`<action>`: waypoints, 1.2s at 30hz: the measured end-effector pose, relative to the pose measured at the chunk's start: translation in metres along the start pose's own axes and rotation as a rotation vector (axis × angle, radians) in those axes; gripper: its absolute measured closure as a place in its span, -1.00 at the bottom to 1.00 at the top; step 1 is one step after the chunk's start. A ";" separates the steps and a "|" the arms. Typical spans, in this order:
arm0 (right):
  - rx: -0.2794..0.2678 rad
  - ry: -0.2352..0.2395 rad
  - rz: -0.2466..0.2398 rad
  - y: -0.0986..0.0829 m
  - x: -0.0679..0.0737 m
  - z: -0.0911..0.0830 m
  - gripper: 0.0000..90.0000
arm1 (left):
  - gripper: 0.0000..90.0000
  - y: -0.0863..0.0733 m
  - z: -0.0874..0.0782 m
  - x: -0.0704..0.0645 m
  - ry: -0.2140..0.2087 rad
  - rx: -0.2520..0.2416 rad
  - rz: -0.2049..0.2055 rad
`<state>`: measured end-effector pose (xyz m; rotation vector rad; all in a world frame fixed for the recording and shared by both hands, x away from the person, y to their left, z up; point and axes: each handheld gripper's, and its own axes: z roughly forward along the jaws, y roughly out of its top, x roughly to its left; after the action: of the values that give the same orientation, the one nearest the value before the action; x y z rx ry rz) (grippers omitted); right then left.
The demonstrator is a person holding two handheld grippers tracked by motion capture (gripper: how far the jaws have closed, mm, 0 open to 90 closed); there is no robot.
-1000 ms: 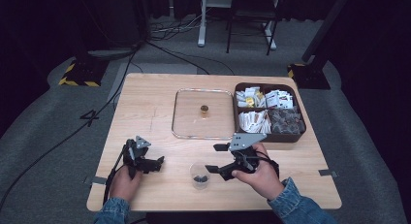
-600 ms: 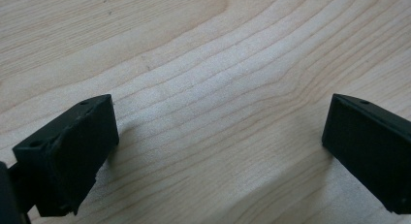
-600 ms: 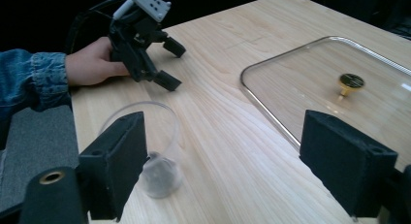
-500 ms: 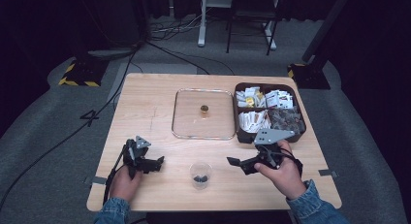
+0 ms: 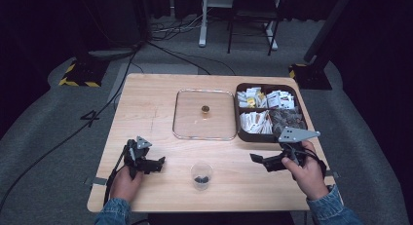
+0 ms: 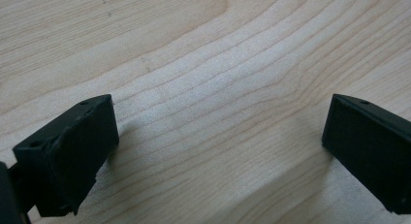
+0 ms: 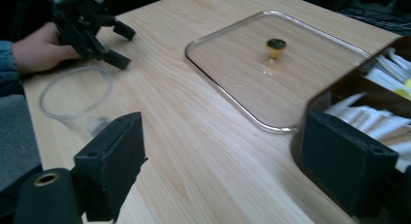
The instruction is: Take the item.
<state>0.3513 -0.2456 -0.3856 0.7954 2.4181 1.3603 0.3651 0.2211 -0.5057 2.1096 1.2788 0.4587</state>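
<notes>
Table: pale wooden rectangular table [image 5: 146, 113], centre of the high view, on grey flooring with dark surroundings.
Lid: clear square glass lid with a small brass knob [image 5: 205, 114], lying flat at the centre of the high view, just left of the compartment box; in the right gripper view [image 7: 276, 64] it sits in the upper middle of the frame.
Box: dark brown compartmented box [image 5: 270, 112] at the right centre of the high view, holding white sachets and packets in its upper and lower-left sections and darker wrapped items at lower right; contents too small to name.
Cup: small clear plastic cup [image 5: 201, 175] at lower centre of the high view, between the two grippers, with a few dark small pieces at its bottom; in the right gripper view [image 7: 72, 100] it stands at the left of the frame, upright.
Left gripper: black two-jaw gripper [image 5: 158, 162] held in the person's left hand [image 5: 125, 182], lower left of the high view, resting low on the table; jaws spread wide with bare wood between them in the left gripper view [image 6: 220, 136].
Right gripper: black two-jaw gripper with a grey three-cornered plate on top [image 5: 257, 160], held in the person's right hand [image 5: 304, 174], lower right of the high view, pointing left toward the cup; jaws spread apart, nothing between them [image 7: 223, 166].
Sleeves: blue denim cuffs at the bottom edge of the high view.
Cables: dark cables [image 5: 73, 132] trailing across the floor at the left of the high view.
</notes>
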 end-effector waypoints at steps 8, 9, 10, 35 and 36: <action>0.045 -0.080 0.029 -0.029 -0.022 -0.007 -0.63 | -1.00 0.000 0.000 0.000 0.000 0.000 0.000; 0.049 -0.086 0.036 -0.033 -0.024 -0.007 -0.63 | -1.00 0.000 0.000 0.000 0.000 0.000 0.000; 0.050 -0.092 0.053 -0.038 -0.027 -0.007 -0.63 | -1.00 0.000 0.000 0.000 0.000 0.000 0.000; 0.142 -0.229 0.213 -0.128 -0.062 0.013 -0.65 | -1.00 0.000 0.000 0.000 0.000 0.000 0.000; 0.147 -0.233 0.202 -0.128 -0.061 0.013 -0.65 | -1.00 0.000 0.000 0.000 0.000 0.000 0.000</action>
<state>0.3646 -0.3244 -0.5033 1.1925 2.3234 1.0917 0.3651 0.2211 -0.5057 2.1094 1.2789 0.4589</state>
